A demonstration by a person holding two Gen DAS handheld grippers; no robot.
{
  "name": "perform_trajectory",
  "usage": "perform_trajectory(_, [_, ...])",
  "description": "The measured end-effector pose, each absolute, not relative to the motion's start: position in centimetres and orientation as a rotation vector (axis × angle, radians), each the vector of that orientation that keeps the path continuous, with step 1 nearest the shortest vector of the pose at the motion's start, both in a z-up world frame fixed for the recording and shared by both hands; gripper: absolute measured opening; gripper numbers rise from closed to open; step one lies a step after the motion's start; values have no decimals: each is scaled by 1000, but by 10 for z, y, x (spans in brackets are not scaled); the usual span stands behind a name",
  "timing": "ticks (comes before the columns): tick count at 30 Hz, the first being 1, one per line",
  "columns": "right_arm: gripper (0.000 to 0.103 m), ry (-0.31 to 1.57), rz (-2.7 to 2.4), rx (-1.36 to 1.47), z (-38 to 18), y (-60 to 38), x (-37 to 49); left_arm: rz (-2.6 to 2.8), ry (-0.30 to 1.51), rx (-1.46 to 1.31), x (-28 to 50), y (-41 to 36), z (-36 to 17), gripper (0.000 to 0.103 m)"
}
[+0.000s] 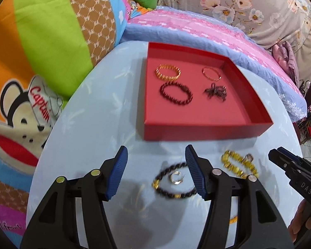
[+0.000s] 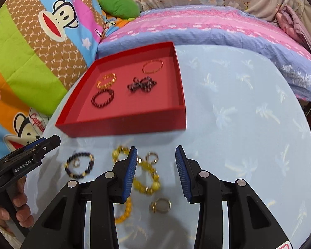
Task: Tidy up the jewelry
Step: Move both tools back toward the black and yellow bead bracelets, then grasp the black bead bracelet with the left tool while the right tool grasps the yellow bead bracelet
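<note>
While both tongs hang open and empty, loose jewelry lies on the tabletop.
Left tongs (image 1: 156, 171) frame a dark beaded bracelet (image 1: 174, 183); right tongs (image 2: 156, 171) frame yellow beads (image 2: 147, 178); beyond, a red tray (image 2: 122, 124) holds four bracelets.

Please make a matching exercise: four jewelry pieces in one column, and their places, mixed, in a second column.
1. gold bangle
2. dark red bead bracelet
3. black bead bracelet
4. yellow bead bracelet

a. on the blue cloth, around a small silver ring
b. in the red tray, far left
c. on the cloth, by the right gripper's left finger
d. in the tray, just nearer than the gold bangle

Pairs: 1-b, 2-d, 3-a, 4-c
</note>
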State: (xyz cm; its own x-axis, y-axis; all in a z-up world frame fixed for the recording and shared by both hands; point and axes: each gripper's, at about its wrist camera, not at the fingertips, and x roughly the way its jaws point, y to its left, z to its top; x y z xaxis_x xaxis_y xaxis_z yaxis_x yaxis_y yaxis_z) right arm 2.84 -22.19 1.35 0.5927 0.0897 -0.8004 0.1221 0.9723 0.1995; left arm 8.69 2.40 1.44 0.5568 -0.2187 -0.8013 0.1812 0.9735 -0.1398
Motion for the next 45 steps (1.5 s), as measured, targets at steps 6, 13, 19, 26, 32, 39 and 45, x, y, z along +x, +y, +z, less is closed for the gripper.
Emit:
perform_trajectory(6, [38, 985, -10, 269, -2, -216, 11, -216, 1013, -43, 72, 32, -14, 55])
perform_trajectory(13, [38, 998, -15, 263, -7, -213, 6, -214, 998, 2, 67, 25, -24, 55])
perform_trajectory(19, [38, 999, -12, 253, -8, -211, 10, -211, 965, 61, 69, 17, -27, 47])
perform_trajectory(26, [38, 1005, -14, 244, -14, -211, 19, -222, 946, 80, 67, 14, -27, 22])
perform_trajectory(32, [35, 1012, -16, 233, -21, -209, 29, -256, 962, 49, 66, 11, -26, 10])
perform_trajectory(39, [16, 1005, -22, 145, -26, -199, 35, -305, 1005, -27, 63, 11, -24, 8])
perform_trajectory(45, [9, 1003, 3, 145, -24, -196, 30, -323, 1016, -53, 59, 10, -18, 8])
